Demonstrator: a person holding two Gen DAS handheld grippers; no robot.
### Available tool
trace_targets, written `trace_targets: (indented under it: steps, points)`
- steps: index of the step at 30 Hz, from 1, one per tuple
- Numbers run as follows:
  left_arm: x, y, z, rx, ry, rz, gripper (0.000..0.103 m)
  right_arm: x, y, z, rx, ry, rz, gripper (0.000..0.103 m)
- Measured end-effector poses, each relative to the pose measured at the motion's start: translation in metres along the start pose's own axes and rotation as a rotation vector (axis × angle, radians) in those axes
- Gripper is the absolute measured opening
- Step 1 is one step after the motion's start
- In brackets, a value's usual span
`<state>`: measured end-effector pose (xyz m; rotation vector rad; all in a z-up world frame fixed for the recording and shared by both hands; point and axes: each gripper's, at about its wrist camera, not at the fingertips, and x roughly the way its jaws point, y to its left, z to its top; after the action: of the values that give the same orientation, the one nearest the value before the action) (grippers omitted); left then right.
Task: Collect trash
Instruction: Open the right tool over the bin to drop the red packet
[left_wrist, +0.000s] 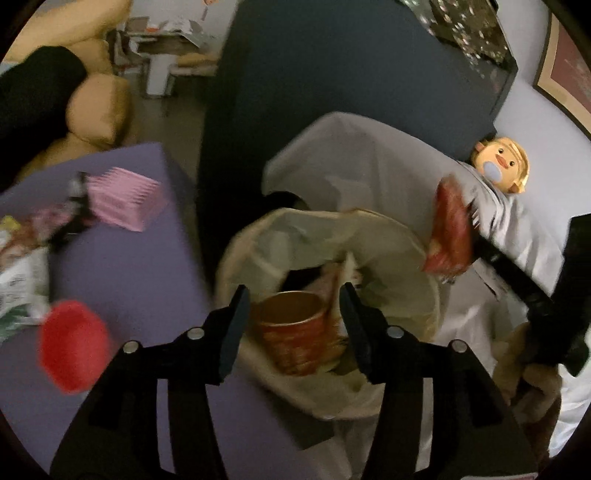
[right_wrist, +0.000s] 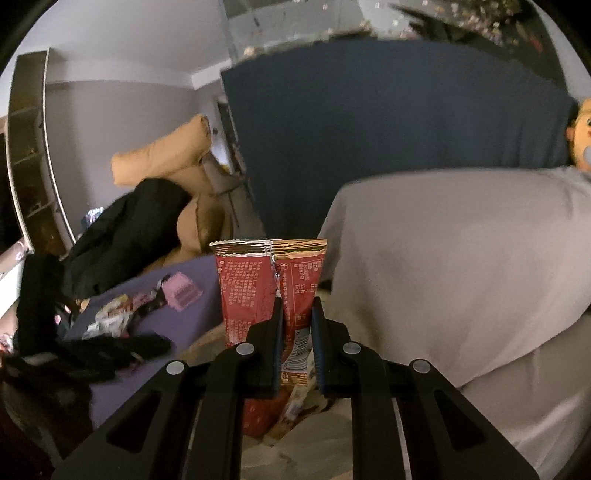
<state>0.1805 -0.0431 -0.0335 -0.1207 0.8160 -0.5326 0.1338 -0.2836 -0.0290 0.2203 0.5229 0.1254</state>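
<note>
Left wrist view: left gripper (left_wrist: 293, 325) is held spread above the lined trash bin (left_wrist: 417, 258), nothing between its fingers; a red cup (left_wrist: 295, 339) is seen inside the bin. Right gripper (right_wrist: 297, 343) is pinched on a red snack wrapper (right_wrist: 258, 284), held upright beside the bin's rim. Loose litter (right_wrist: 110, 321) is scattered on the purple table (left_wrist: 140, 266).

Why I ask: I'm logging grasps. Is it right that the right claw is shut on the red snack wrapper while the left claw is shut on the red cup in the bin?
Not quite. The left claw is open, its jaws apart above the red cup lying in the lined bin, as the left wrist view shows. The right claw is indeed shut on the red snack wrapper.
</note>
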Motion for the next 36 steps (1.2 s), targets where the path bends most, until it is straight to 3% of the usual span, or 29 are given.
trace_targets:
  steps: [10,13,15,30,36]
  points:
    - [-0.059,0.074,-0.024,-0.055,-0.06,0.12,0.054,0.049,0.013,-0.04,-0.036,0.19,-0.007,0.016]
    - [-0.068,0.097,-0.034,-0.101,-0.061,0.134,0.054,0.059,0.018,-0.047,-0.057,0.227,-0.028,0.024]
    - [-0.074,0.111,-0.039,-0.134,-0.068,0.145,0.054,0.061,0.021,-0.051,-0.066,0.239,-0.042,0.034]
    - [-0.125,0.194,-0.066,-0.336,-0.162,0.225,0.056,0.066,0.059,-0.038,-0.206,0.27,-0.101,0.035]
    - [-0.132,0.203,-0.076,-0.358,-0.162,0.21,0.057,0.087,0.046,-0.069,-0.214,0.378,-0.163,0.035]
